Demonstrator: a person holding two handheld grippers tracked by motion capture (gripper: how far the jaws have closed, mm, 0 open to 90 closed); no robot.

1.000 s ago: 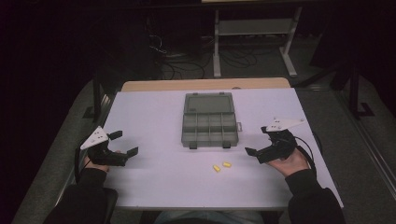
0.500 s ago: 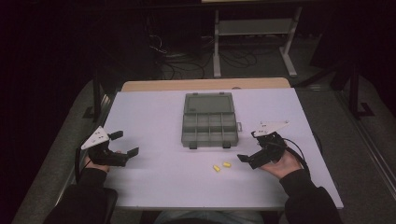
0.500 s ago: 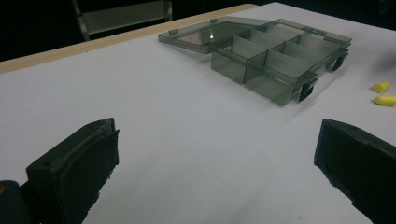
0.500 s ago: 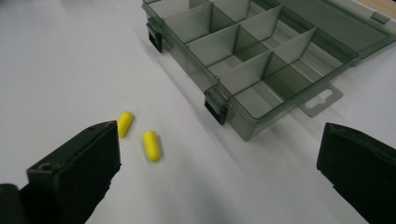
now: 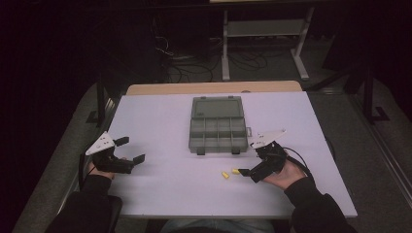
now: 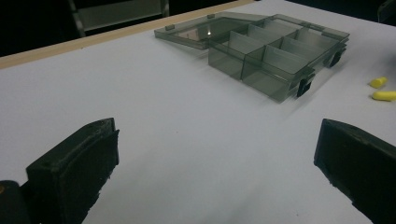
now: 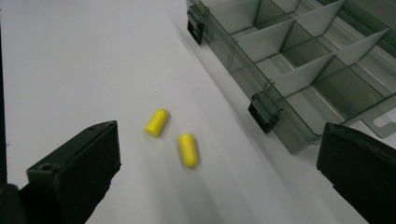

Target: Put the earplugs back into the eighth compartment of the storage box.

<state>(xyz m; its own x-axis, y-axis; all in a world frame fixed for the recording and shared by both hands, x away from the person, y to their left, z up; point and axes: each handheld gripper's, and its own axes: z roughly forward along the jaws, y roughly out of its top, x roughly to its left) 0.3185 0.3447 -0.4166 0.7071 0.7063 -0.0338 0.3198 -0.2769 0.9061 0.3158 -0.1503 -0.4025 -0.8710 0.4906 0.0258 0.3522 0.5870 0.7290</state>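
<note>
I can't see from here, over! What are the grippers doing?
Both grippers open, empty. Right gripper beside two yellow plugs on the table. Left gripper idle. Box open; nothing in the way.

White table (image 5: 160, 121), matt and pale, set in a dark room. Along its far edge, a strip of light wood (image 5: 214, 88). Beyond that edge, a tangle of cables (image 5: 187, 68) on the floor; right of the tangle, a grey metal stand (image 5: 265, 29) with a low shelf.
</note>
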